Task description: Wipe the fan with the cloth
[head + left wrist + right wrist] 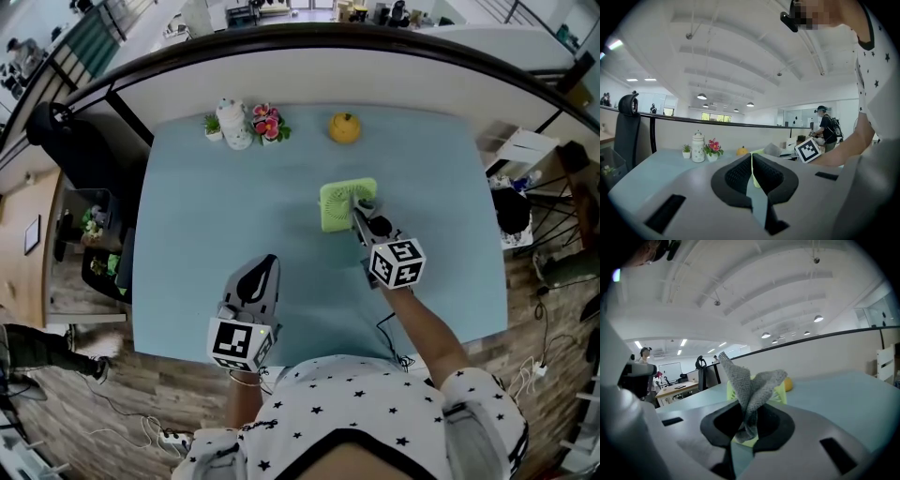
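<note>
Pale blue surface [206,216]: green fan [337,201] right of centre. Right gripper [362,214], fingers clamped on grey cloth [750,390], at fan; wiping seemingly under way, unfinished. Left gripper [262,274], fingers closed, empty, toward front edge.

We see fan [343,205]: small, lime-green, squarish housing, round grille in middle. Sits on light blue table [206,244], right of centre, well back from near edge. Whether upright or tilted, we cannot tell.

We spot cloth [751,389]: grey, coarse knit, bunched into folds. Pinched between jaws of right gripper [743,426], loose ends flaring up above them. Cloth right against fan's near right corner; actual contact we cannot confirm.
</note>
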`<state>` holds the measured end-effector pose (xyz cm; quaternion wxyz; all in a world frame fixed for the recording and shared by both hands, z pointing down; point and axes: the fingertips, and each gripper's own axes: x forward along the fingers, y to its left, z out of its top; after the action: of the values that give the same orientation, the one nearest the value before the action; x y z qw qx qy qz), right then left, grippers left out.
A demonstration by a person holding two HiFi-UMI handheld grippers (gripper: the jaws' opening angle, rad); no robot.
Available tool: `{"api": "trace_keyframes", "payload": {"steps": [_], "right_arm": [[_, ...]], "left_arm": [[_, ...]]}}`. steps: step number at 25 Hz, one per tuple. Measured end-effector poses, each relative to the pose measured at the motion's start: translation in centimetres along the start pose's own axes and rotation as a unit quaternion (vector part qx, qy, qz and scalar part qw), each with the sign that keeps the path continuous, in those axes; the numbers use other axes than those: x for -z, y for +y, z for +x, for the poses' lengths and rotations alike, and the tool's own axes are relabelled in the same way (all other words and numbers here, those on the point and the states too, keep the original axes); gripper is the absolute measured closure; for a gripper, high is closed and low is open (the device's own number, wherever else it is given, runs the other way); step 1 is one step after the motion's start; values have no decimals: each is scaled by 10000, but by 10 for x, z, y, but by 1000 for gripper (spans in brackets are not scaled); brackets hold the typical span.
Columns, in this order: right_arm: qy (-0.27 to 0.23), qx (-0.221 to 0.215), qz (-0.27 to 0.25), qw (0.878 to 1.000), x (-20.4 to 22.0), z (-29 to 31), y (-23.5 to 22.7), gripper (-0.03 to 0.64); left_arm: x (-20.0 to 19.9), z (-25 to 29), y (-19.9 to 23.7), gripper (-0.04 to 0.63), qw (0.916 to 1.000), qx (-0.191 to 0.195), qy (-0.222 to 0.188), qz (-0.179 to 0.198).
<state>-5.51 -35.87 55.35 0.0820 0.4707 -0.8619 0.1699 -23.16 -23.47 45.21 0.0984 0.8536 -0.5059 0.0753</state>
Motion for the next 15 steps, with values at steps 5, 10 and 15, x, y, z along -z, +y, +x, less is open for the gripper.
{"api": "trace_keyframes", "payload": {"steps": [5, 10, 15], "right_arm": [[367, -480, -289, 9978, 25, 16, 40, 565], [743, -664, -583, 9933, 53, 28, 58, 565], [921, -605, -659, 9917, 66, 31, 55, 565]], "left_arm": [[1, -7, 5, 563, 9999, -137, 22, -26], [4, -12, 9, 563, 9997, -218, 47, -61], [5, -12, 9, 563, 9996, -246, 60, -84]]}}
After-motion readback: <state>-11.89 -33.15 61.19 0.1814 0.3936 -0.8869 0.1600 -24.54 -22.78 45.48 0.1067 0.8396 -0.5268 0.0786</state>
